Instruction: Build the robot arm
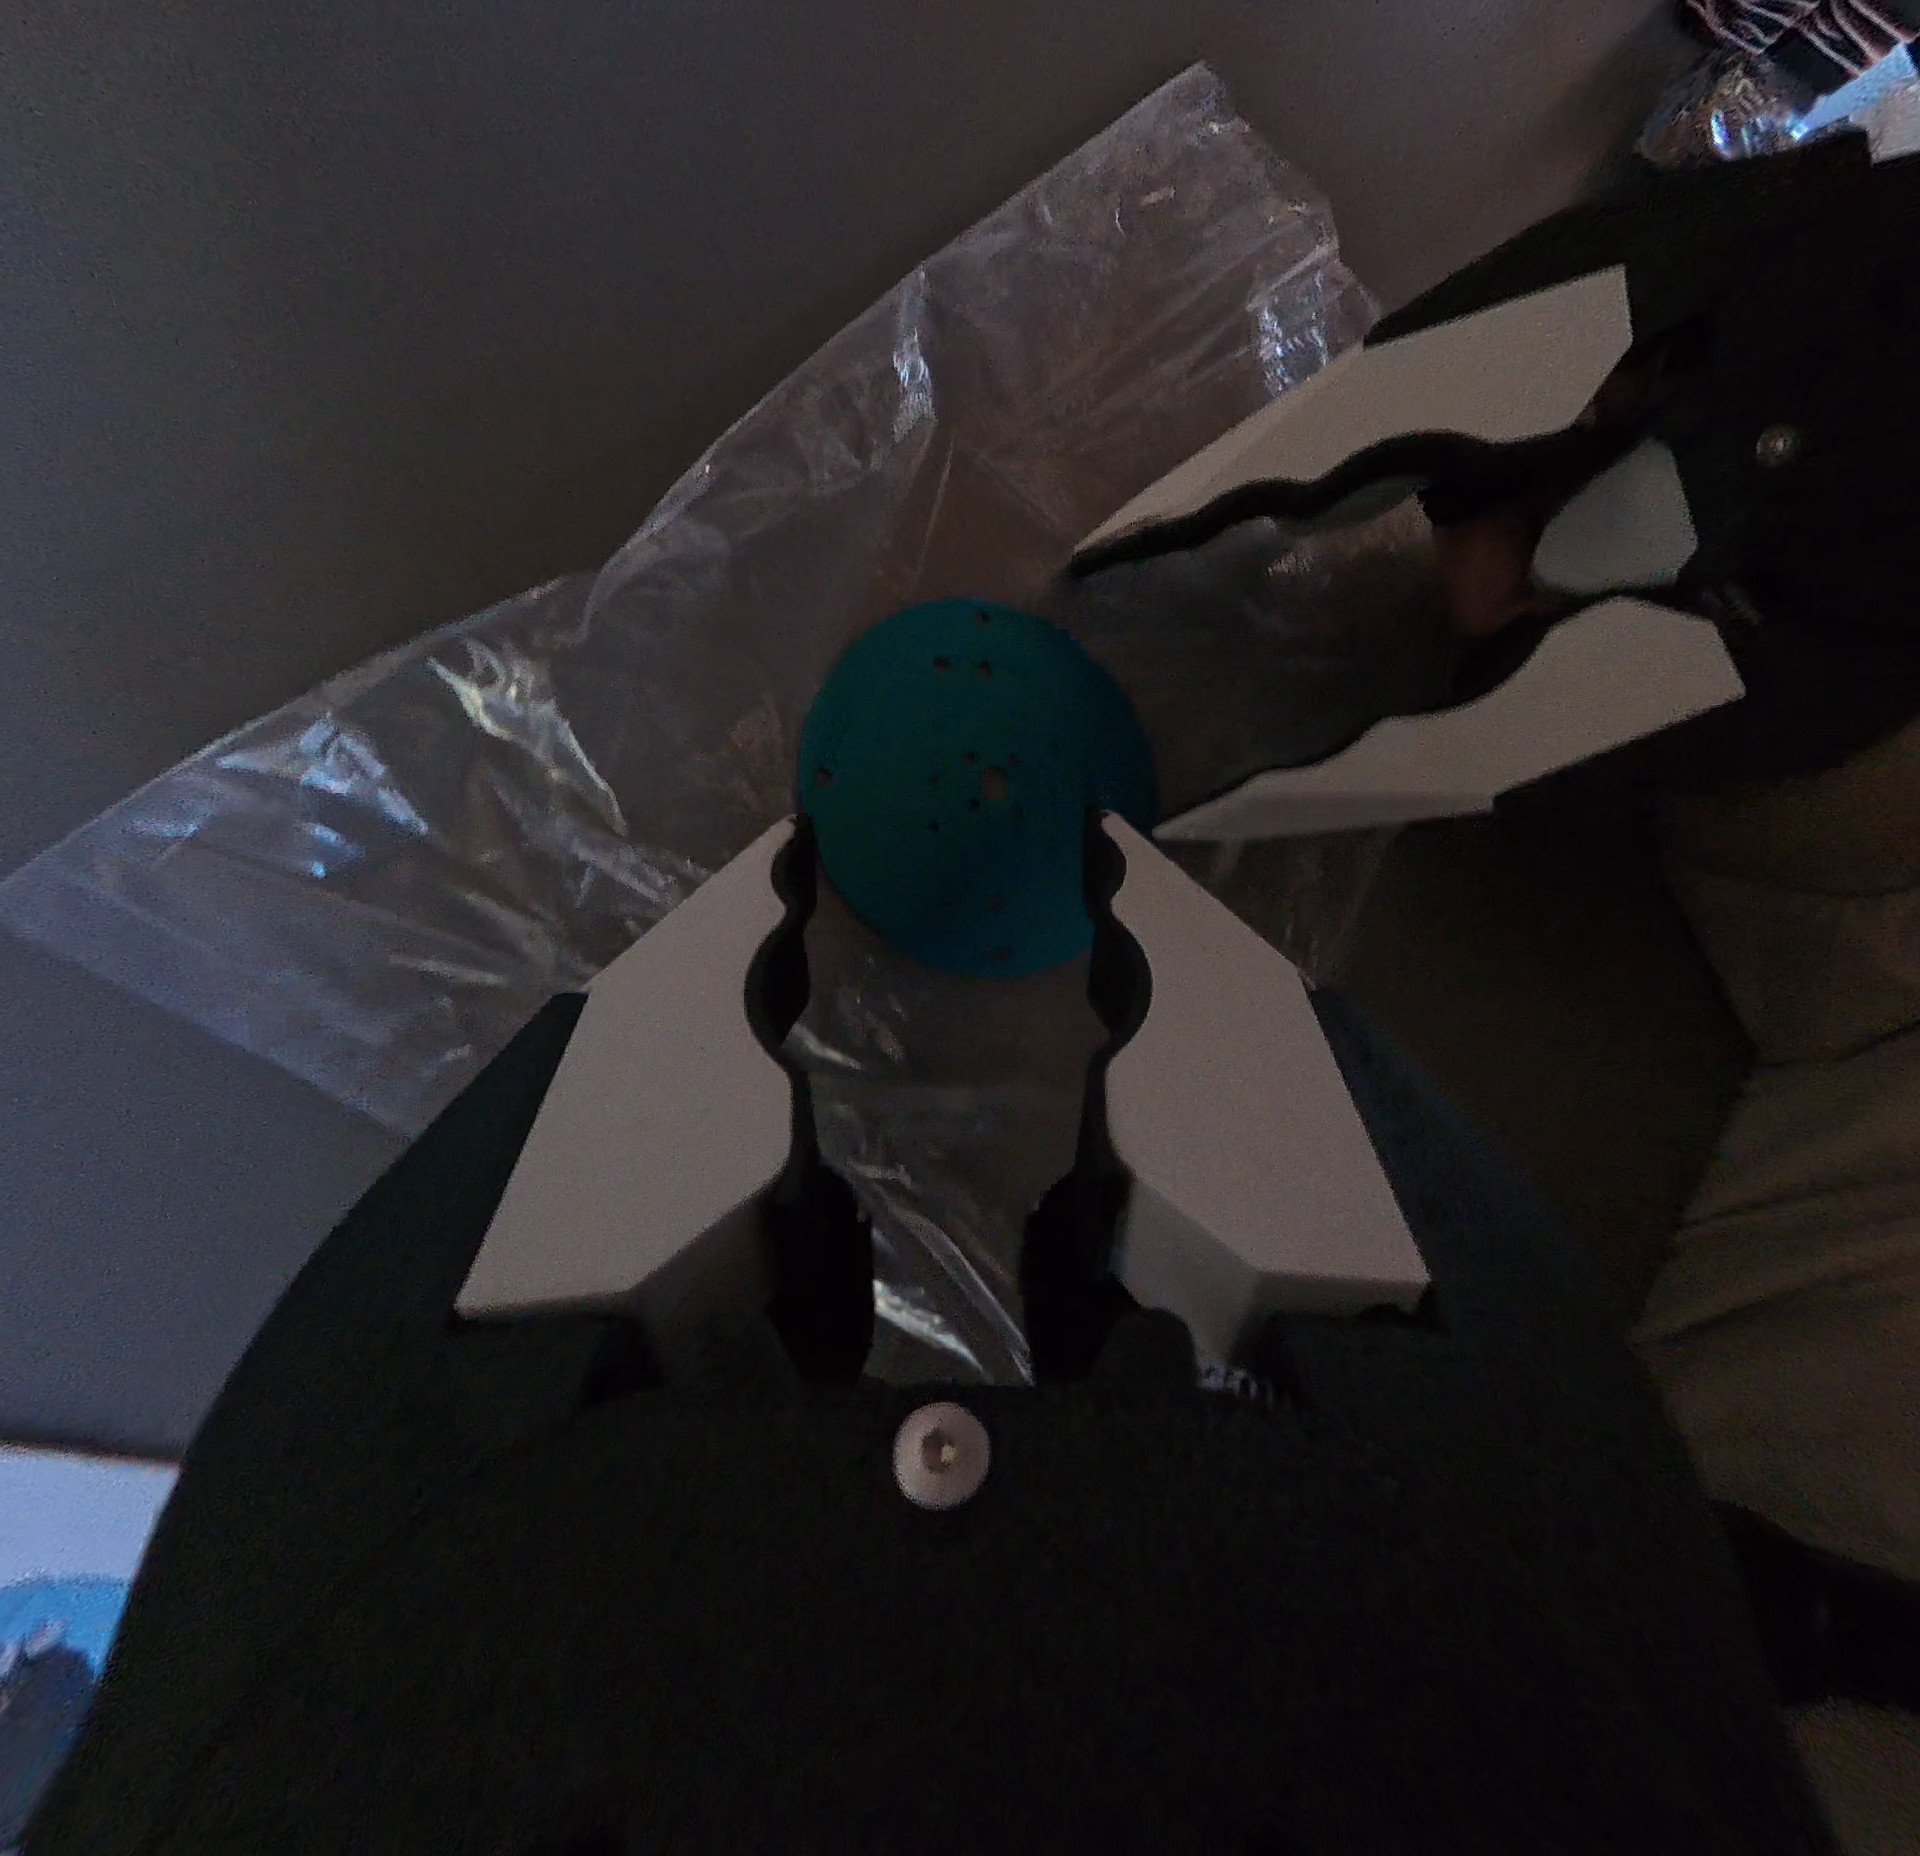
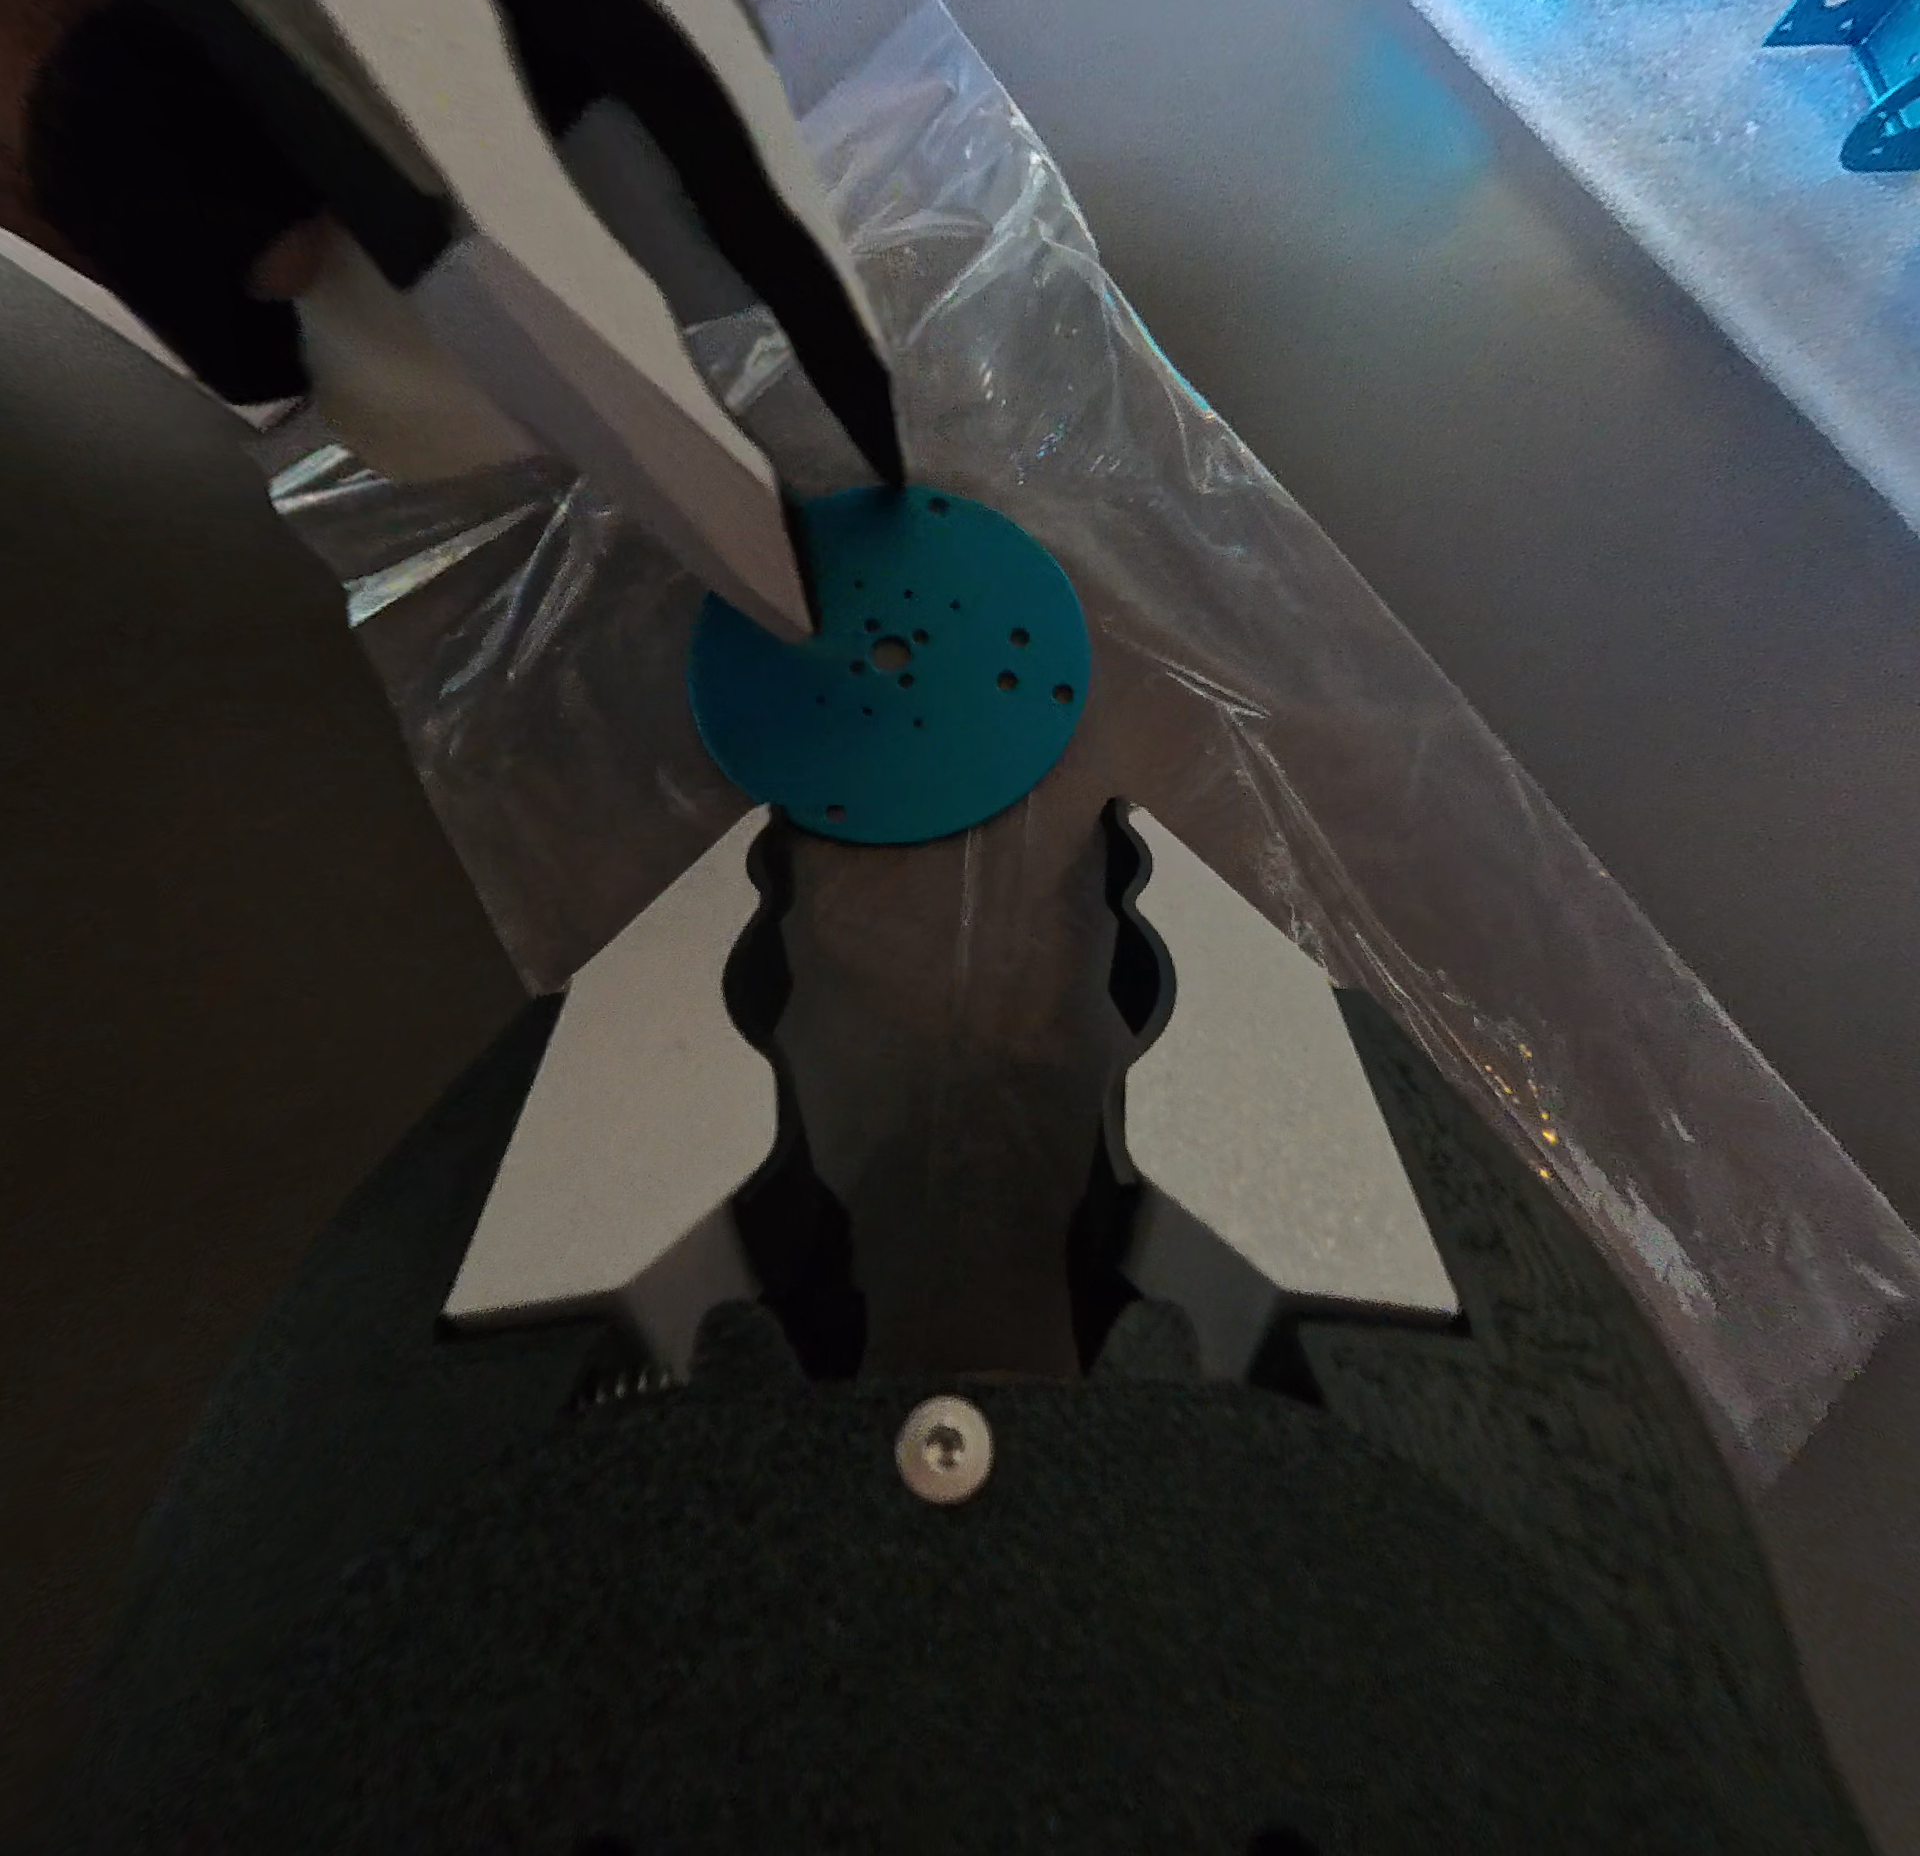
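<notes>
Left gripper [image 1: 943, 830] angled down over a clear plastic bag [image 1: 582, 726], jaws parted, fingertips bracketing the near edge of a teal disc [image 1: 971, 778]. No firm clamping visible; disc edge sits between the tips, contact uncertain. Right gripper [image 2: 940, 819] likewise pointed down at the disc [image 2: 894, 674] from the opposite side, jaws spread, tips just short of its rim, nothing held.

From the left wrist view: right gripper [image 1: 1117, 694] entering from the upper right, fingers apart, tips resting near the bag beside the disc. A beige cloth-like surface [image 1: 1766, 1079] at the right edge, and a striped fabric item [image 1: 1787, 19] far off in the top corner. From the right wrist view: left gripper [image 2: 842, 549] coming in from the upper left, one white fingertip [image 2: 769, 580] pressing on or lying over the disc's face. Farther off, on a pale sheet [image 2: 1662, 175] at upper right, more blue metal brackets [image 2: 1860, 61].

Disc: flat, thin, round, teal-blue, matte, pierced with many small holes around a larger centre hole. Lying on the crinkled transparent bag, itself stretched flat across a dark grey table [image 2: 1403, 248].
</notes>
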Demonstrator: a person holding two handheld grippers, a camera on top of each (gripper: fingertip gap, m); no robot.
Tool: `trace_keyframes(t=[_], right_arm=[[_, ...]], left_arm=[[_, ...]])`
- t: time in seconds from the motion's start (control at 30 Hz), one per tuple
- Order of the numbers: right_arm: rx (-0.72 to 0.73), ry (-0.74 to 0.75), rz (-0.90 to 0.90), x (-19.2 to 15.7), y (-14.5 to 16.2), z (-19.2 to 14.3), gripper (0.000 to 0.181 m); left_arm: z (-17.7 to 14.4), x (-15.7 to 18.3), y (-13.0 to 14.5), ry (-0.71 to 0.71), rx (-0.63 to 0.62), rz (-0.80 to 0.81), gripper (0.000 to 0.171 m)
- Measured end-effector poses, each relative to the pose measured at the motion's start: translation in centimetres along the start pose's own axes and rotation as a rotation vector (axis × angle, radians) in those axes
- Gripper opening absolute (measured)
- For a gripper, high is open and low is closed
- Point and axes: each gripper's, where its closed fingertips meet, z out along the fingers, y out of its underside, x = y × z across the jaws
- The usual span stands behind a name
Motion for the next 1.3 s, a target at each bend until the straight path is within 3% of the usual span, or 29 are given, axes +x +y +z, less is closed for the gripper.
trace_keyframes(t=[0.03,0.17,0.27,0.37,0.5,0.63,0.8,1.0,1.3], right_arm=[[0.0,0.004,0.005,0.2,0.0,0.0,0.058],[0.011,0.056,0.04,1.2,0.0,-0.2,0.046],[0.024,0.013,0.001,0.2,-0.3,-0.2,0.06],[0.055,0.04,-0.06,-0.2,-1.0,-0.2,0.073],[0.014,0.012,-0.031,-0.4,-0.7,0.4,0.083],[-0.007,0.012,0.015,0.1,-0.4,0.6,0.082],[0.006,0.048,0.034,0.8,-0.5,0.4,0.06],[0.028,-0.015,-0.065,-0.9,-0.7,0.1,0.091],[-0.008,-0.011,-0.023,-0.3,-0.1,0.4,0.083]], left_arm=[[-0.3,0.0,0.3,-0.004,0.001,-0.003,0.051],[-1.5,0.9,2.2,0.027,-0.031,-0.015,0.046],[-2.1,0.4,2.3,0.012,-0.014,-0.009,0.046],[-1.6,-0.7,0.7,-0.014,0.054,0.014,0.048],[-0.5,-0.7,0.1,0.0,0.078,-0.004,0.049],[-0.7,0.1,0.7,0.015,0.076,-0.013,0.048],[-0.9,1.2,1.8,0.03,0.059,-0.012,0.043],[-1.4,0.3,1.3,0.008,0.084,-0.005,0.045],[-0.8,0.9,1.6,-0.009,0.09,-0.002,0.047]])
